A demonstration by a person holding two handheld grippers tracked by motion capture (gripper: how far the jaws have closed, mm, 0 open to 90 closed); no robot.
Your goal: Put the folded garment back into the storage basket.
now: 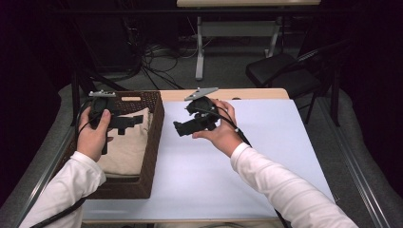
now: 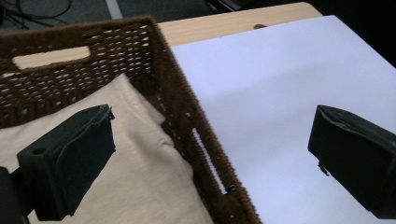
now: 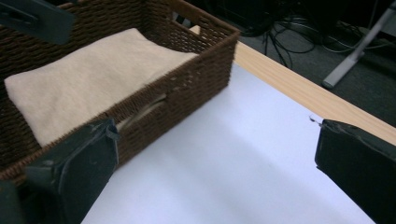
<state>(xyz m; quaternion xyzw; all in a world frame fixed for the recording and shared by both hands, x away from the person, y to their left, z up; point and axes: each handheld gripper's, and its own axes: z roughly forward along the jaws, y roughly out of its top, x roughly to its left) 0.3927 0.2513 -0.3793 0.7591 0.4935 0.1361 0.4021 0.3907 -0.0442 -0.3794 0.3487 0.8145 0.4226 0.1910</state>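
Note:
A dark brown wicker basket [image 1: 153, 142] stands at the table's left, with a folded beige cloth [image 1: 126, 148] lying flat inside it. My left gripper [image 1: 139, 119] hovers over the basket's far half, jaws open and nothing between them. The left gripper view looks down on the cloth [image 2: 140, 177] and the basket's right wall [image 2: 187, 107] between the open left gripper [image 2: 211, 119]. My right gripper [image 1: 178, 129] hangs above the white mat, just right of the basket and pointing toward it, open and empty. The right gripper [image 3: 215, 133] faces the basket [image 3: 196, 79] and cloth [image 3: 93, 79].
A white mat [image 1: 218, 166] covers most of the wooden tabletop [image 1: 247, 93]. Beyond the far edge stand a black chair [image 1: 280, 71], a table leg and loose cables on the floor. Part of the left gripper [image 3: 32, 16] shows above the basket in the right gripper view.

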